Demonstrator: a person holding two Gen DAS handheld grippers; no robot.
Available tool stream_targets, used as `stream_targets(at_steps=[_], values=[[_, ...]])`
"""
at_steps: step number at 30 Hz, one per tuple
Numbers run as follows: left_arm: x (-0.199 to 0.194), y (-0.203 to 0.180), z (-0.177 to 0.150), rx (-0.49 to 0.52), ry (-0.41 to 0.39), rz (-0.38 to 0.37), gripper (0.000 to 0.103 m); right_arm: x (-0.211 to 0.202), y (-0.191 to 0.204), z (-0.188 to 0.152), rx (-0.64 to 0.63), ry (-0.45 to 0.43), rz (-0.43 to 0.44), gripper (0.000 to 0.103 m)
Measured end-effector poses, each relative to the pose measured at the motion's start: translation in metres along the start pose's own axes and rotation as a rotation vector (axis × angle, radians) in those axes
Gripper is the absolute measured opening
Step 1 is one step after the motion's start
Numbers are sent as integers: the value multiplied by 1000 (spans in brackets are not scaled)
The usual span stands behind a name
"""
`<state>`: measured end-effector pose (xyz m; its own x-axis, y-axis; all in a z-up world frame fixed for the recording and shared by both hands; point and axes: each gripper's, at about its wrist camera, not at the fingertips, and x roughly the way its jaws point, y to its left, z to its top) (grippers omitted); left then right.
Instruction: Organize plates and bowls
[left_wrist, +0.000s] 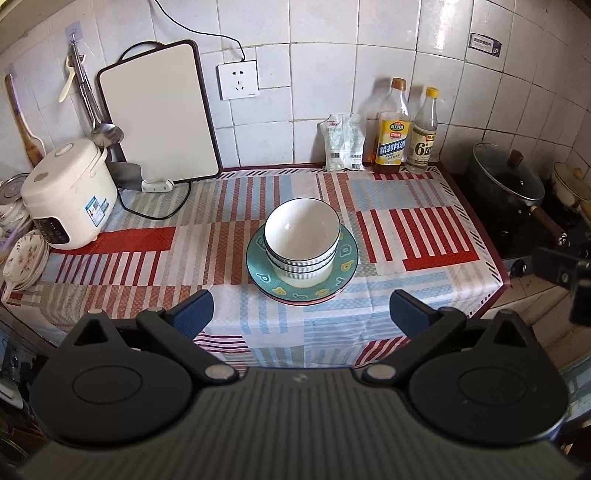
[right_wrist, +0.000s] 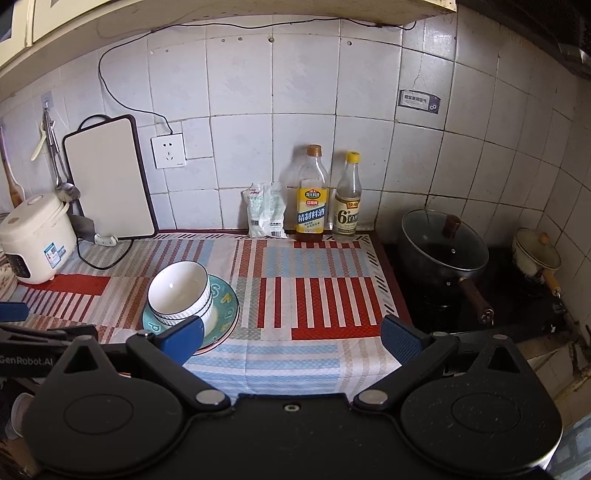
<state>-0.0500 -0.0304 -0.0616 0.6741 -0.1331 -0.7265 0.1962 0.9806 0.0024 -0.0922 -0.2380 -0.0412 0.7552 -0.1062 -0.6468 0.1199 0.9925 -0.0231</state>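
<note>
Two grippers hang over the counter, and we see both with their blue-padded jaws spread wide and nothing between them. Our left gripper sits just short of the stack of dishes, which lies straight ahead between its fingers. Our right gripper is off to the side, so the stack shows past its left finger.

Three white bowls are nested one inside another; each has a thin dark rim and fine ribbed lines around its outer wall, and the top one is bare inside. We find them resting on a teal plate printed with yellow and white shapes and edged in dark blue. Under it a pink plate peeks out at the near edge.

All of this stands near the middle of a tablecloth striped in red, blue and white. Farther back, two bottles stand by the tiled wall, a rice cooker sits at the left, and a lidded black pot is on the stove at the right.
</note>
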Motion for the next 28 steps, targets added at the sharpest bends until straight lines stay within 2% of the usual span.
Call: stream_targets(at_steps=[6,14,28], values=[[0,-2,-1,7,-9,9,103,5,9,-2,-55,8,-26,102],[-3,-1,0,1,-44,13,103,9,14,-3,-64,12,-25,102],[-2,1,-3,-4,-51,32,103,11,14,-4,-64,21,-34,102]])
